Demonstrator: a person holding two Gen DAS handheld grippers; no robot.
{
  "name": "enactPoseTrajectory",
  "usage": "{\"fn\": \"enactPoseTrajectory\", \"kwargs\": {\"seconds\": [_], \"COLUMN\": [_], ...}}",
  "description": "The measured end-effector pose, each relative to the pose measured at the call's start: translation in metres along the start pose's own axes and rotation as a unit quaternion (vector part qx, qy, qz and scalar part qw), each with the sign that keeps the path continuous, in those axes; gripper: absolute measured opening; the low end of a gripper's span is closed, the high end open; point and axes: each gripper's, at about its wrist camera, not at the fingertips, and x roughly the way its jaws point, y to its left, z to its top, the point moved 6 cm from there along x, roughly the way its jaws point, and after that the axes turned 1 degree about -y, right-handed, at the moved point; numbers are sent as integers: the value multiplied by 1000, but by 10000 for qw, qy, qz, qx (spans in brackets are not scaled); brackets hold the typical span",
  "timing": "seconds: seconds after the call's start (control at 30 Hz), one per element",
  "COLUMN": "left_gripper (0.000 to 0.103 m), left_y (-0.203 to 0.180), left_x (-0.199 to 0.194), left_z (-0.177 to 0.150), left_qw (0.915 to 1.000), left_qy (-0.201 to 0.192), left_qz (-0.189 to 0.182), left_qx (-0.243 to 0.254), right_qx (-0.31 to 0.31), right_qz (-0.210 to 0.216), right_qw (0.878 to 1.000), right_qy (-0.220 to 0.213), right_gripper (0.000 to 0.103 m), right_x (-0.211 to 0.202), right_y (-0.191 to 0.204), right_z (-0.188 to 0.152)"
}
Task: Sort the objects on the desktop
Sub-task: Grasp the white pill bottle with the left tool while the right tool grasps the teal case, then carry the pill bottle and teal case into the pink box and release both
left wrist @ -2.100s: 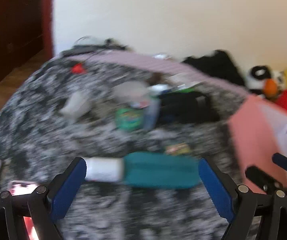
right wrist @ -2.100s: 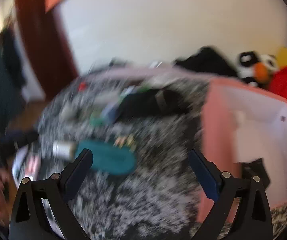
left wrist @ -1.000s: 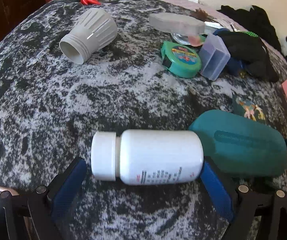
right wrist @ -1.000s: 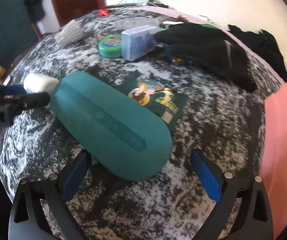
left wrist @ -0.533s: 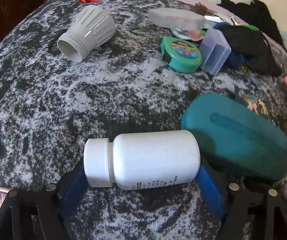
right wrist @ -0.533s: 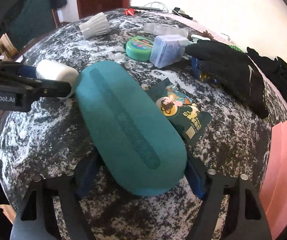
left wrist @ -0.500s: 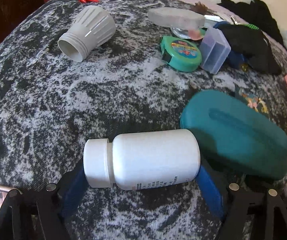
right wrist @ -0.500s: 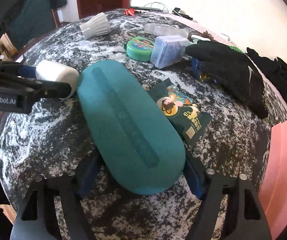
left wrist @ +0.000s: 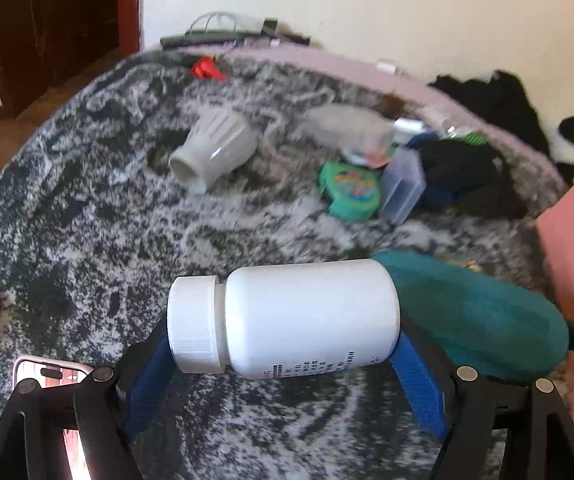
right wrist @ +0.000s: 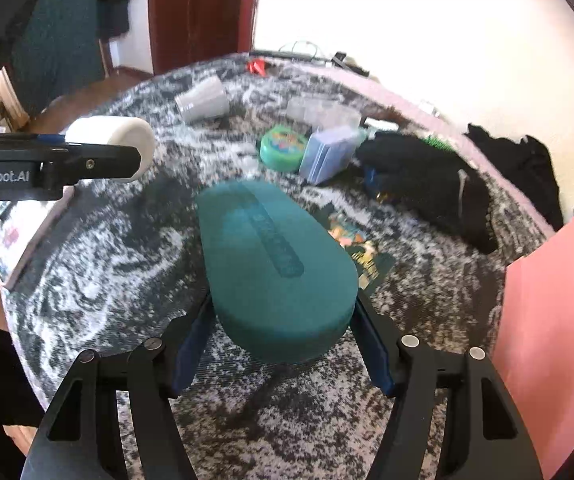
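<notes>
1. Near the left edge of the table covered in black-and-white mottled cloth (left wrist: 87, 216), a phone with a pale frame (left wrist: 47, 372) lies flat just beside the left gripper's arm.
2. The left gripper (left wrist: 283, 356) is clamped on a white plastic pill bottle with a ribbed screw cap (left wrist: 287, 316), held sideways, cap to the left, and lifted clear of the cloth.
3. Toward the far edge lies a grey ribbed cup on its side (left wrist: 215, 148), with a small red object (left wrist: 207, 69) beyond it near the far left corner.
4. The right gripper (right wrist: 283, 344) is clamped on a teal oval hard case (right wrist: 275, 268), raised above the cloth; in the left view the case sits just beside the bottle's base.
5. Under and beyond the case lies a dark printed snack packet (right wrist: 361, 252).
6. Behind that cluster a round green tape measure (right wrist: 283, 148), a clear blue-tinted plastic box (right wrist: 329, 152) touching it, and a black glove (right wrist: 427, 184).
7. At the right edge stands a pink open box (right wrist: 547, 304).
</notes>
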Motion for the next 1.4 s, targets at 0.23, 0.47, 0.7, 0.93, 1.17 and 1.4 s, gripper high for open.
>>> {"fn": "enactPoseTrajectory", "kwargs": {"seconds": [0.23,0.47,0.7,0.93,1.17,1.4], "left_gripper": [84,84,84,84,84,84], "left_y": [-22,-44,-33,15,54,50], "left_x": [-37,-59,-59,-57,-58,-59], "left_z": [6,7,8,11,14,19], "left_qw": [9993,9982,9985,9983,9973,9978], "left_qy": [-305,-443,-418,-411,-368,-438], "left_qz": [-224,-376,-363,-208,-89,-17], "left_qx": [42,166,42,-361,-632,-494], "right_qx": [88,553,613,-244,-754,-822], "right_qz": [-199,-2,530,1114,984,1066], "right_qw": [9988,9958,9955,9933,9912,9903], "right_qy": [-434,-727,-489,-187,459,346], "right_gripper": [24,2,78,85,91,69], "right_x": [-45,-81,-33,40,128,123], "right_y": [3,-21,-7,45,59,66], "right_z": [9,6,10,60,81,74]}}
